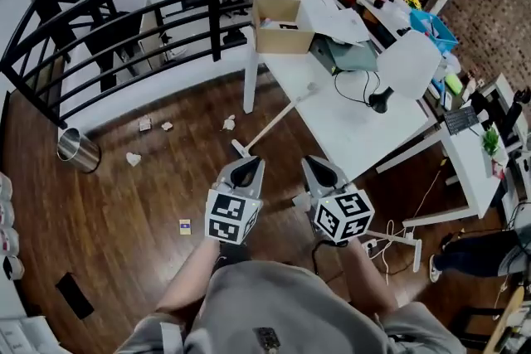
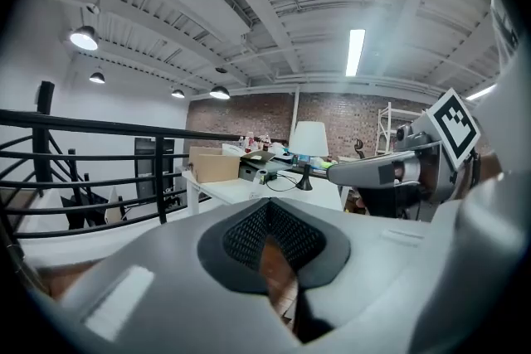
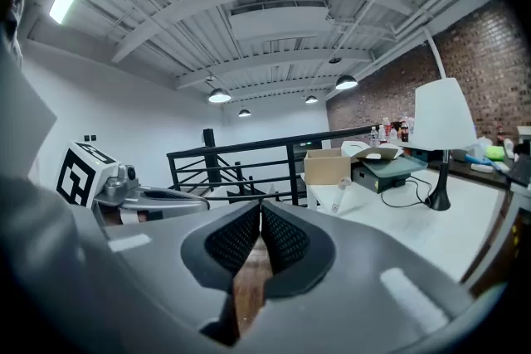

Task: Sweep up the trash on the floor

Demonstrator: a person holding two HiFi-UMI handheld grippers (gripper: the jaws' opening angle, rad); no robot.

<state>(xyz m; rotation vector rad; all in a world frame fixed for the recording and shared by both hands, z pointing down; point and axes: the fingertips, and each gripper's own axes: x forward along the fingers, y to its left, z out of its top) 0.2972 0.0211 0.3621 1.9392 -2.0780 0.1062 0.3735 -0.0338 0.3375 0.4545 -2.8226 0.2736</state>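
The left tool (image 1: 246, 168) and right tool (image 1: 321, 168) have jaws together, empty. At ten o'clock lie paper scraps (image 1: 133, 159), at twelve a broom (image 1: 274, 122).

Glossy dark wood floor (image 1: 124, 211); shiny metal bin (image 1: 77, 150); matt cardboard box (image 1: 278, 25); smooth white table (image 1: 348, 124).

The head view looks steeply down from above the person, with the bench (image 1: 348, 124) just ahead; the cameras on the left tool (image 1: 246, 166) and right tool (image 1: 320, 166) sit close behind their jaws, facing almost level toward that bench; all three views share its lamp (image 1: 409, 62) and cardboard box (image 1: 278, 27).
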